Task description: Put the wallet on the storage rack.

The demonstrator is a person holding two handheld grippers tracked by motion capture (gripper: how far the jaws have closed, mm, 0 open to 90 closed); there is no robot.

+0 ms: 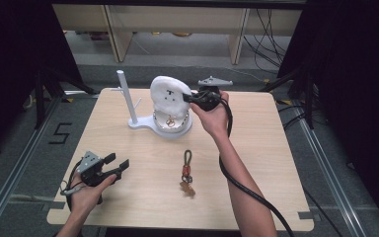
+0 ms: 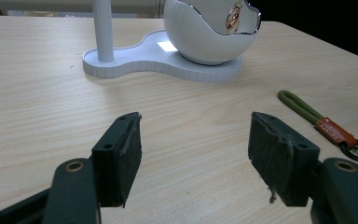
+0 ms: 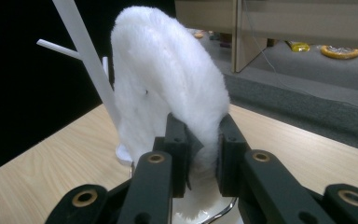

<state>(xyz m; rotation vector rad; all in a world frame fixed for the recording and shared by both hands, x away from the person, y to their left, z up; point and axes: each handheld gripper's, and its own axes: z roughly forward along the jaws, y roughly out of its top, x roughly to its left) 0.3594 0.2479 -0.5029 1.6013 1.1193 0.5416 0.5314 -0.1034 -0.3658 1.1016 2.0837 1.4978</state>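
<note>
Keychain (image 1: 186, 172) before stand (image 1: 148, 127)

High view looks down; gripper views sit low and close, sharing the white stand (image 1: 143, 123).

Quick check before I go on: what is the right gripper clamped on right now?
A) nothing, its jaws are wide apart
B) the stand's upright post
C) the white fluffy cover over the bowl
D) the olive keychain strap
C: in the right gripper view the right gripper has its jaws pinched on the edge of the white fluffy cover; the keychain strap lies apart on the table.
</note>
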